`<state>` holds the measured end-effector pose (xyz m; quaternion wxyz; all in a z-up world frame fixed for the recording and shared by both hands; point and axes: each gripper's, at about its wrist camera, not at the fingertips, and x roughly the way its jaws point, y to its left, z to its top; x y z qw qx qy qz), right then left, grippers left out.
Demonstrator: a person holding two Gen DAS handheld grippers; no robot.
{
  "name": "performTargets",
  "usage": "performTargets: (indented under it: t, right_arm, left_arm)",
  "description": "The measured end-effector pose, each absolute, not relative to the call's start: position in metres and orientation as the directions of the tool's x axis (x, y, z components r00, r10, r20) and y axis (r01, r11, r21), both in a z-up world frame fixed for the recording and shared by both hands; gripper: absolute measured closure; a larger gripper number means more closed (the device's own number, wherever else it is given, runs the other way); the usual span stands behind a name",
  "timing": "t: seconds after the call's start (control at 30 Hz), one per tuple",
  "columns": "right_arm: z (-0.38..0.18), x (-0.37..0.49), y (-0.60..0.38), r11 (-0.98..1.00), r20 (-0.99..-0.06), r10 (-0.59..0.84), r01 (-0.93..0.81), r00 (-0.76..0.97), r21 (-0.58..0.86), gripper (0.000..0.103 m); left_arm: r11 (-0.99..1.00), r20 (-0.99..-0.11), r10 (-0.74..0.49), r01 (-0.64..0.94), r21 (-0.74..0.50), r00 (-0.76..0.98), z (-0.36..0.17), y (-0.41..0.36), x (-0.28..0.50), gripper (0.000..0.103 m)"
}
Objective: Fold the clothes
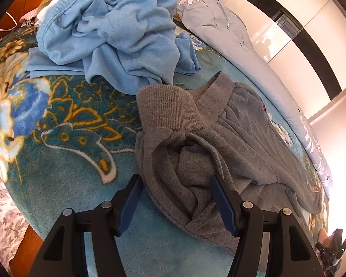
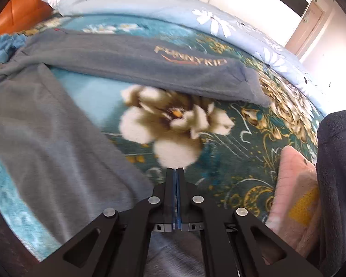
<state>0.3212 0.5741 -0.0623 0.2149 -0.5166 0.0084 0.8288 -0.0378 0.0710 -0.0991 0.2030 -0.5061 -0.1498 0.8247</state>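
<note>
The grey trousers point(image 1: 219, 143) lie spread on the bed's teal flowered blanket point(image 1: 64, 124), their ribbed waistband bunched up just ahead of the left hand-held gripper point(image 1: 177, 198). That gripper stands with its jaws apart, the crumpled grey cloth lying between the blue pads point(image 1: 221, 205); I cannot tell whether the pads press on it. Seen from the right hand-held gripper point(image 2: 175, 170), one trouser leg runs across ahead, with gold lettering point(image 2: 191, 56) on it, and the other leg slants down to its left. The right gripper's jaws are pressed together with nothing between them, above the blanket's white flower. Beyond the left gripper sits a heap of light blue clothes point(image 1: 117, 32), and farther off a pale blue daisy-print quilt point(image 1: 210, 16). To the right gripper's right are a pink plush piece point(image 2: 293, 184) and dark fleece point(image 2: 336, 173).
</note>
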Motion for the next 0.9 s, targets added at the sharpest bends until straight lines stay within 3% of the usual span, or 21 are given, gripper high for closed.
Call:
performTargets:
  t: [0.07, 0.13, 0.2, 0.27, 0.47, 0.53, 0.57, 0.6, 0.9]
  right_arm:
    - [-0.056, 0.328, 0.561, -0.926, -0.865, 0.327, -0.314, -0.381, -0.211, 0.099]
    - [-0.058, 0.329, 0.549, -0.933, -0.875, 0.333, -0.26, -0.352, -0.251, 0.089]
    - [-0.064, 0.328, 0.545, -0.937, -0.887, 0.329, -0.23, -0.325, -0.263, 0.072]
    - [-0.072, 0.328, 0.543, -0.943, -0.901, 0.307, -0.222, -0.305, -0.246, 0.071]
    - [-0.092, 0.325, 0.54, -0.948, -0.915, 0.291, -0.214, -0.28, -0.236, 0.071]
    - [-0.09, 0.326, 0.539, -0.948, -0.912, 0.288, -0.219, -0.294, -0.229, 0.081]
    - [-0.091, 0.327, 0.54, -0.947, -0.908, 0.296, -0.218, -0.298, -0.237, 0.095]
    - [-0.09, 0.328, 0.539, -0.944, -0.903, 0.308, -0.213, -0.299, -0.251, 0.096]
    - [-0.078, 0.311, 0.575, -0.89, -0.854, 0.412, -0.343, -0.319, -0.301, 0.098]
  left_arm:
    - [-0.874, -0.776, 0.484, -0.187, -0.448, -0.404, -0.099, 0.071, -0.037, 0.037]
    - [-0.873, -0.774, 0.486, -0.186, -0.45, -0.406, -0.099, 0.073, -0.038, 0.037]
    - [-0.871, -0.771, 0.489, -0.18, -0.457, -0.407, -0.1, 0.074, -0.037, 0.037]
    - [-0.869, -0.77, 0.492, -0.175, -0.463, -0.406, -0.101, 0.074, -0.036, 0.037]
    - [-0.866, -0.768, 0.497, -0.173, -0.469, -0.404, -0.1, 0.07, -0.035, 0.037]
    - [-0.866, -0.769, 0.496, -0.174, -0.468, -0.403, -0.1, 0.07, -0.035, 0.037]
    - [-0.867, -0.77, 0.495, -0.174, -0.467, -0.402, -0.1, 0.07, -0.035, 0.037]
    - [-0.868, -0.771, 0.494, -0.175, -0.465, -0.402, -0.1, 0.071, -0.035, 0.037]
    - [-0.853, -0.756, 0.518, -0.181, -0.489, -0.399, -0.097, 0.069, -0.036, 0.037]
